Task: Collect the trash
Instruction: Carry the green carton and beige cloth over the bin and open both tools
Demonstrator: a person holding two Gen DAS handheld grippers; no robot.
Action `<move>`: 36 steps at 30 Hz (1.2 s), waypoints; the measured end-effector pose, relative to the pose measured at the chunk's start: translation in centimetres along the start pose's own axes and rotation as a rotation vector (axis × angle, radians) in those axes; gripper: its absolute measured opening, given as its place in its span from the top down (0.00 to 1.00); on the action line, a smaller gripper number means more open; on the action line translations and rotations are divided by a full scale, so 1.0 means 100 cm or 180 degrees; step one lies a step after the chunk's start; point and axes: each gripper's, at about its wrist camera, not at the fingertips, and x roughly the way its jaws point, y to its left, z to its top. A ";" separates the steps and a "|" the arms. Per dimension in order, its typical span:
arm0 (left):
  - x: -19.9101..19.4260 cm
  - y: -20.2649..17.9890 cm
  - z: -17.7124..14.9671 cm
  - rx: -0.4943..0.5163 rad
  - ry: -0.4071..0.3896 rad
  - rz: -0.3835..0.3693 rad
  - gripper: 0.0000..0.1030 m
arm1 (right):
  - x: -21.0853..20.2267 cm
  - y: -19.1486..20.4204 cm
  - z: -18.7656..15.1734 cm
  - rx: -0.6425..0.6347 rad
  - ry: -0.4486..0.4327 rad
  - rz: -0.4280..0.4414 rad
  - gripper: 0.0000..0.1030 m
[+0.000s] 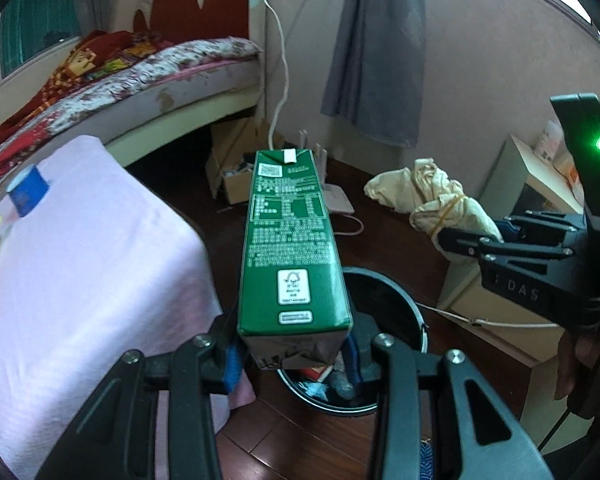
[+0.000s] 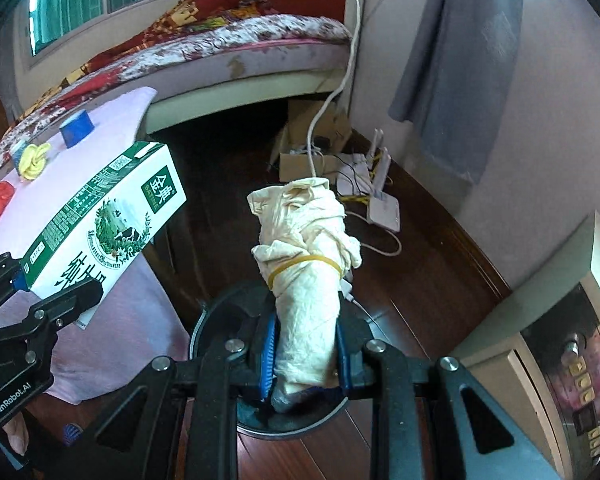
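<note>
A carton (image 1: 294, 240) is pinched by the left hand-held gripper (image 1: 292, 354), a paper wad (image 2: 306, 280) by the right (image 2: 306, 354), over the bin (image 1: 400, 304) (already part-filled); cups (image 2: 76, 128) are left on the worktop (image 1: 80, 260).

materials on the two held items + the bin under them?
Milk carton: coated paperboard by the look, glossy printed faces, folded seams at the gripped end. Rag bundle: soft cream cloth or thin plastic sheet, matte and wrinkled, cinched by a yellow rubber band; which of the two is unclear. Trash bin: dark smooth rim with a sheen, plastic or painted metal.
</note>
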 end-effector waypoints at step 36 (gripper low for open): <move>0.105 -0.018 -0.057 -0.0036 0.1058 -0.0598 0.59 | 0.111 0.010 -0.068 -0.0421 0.0995 0.0382 0.74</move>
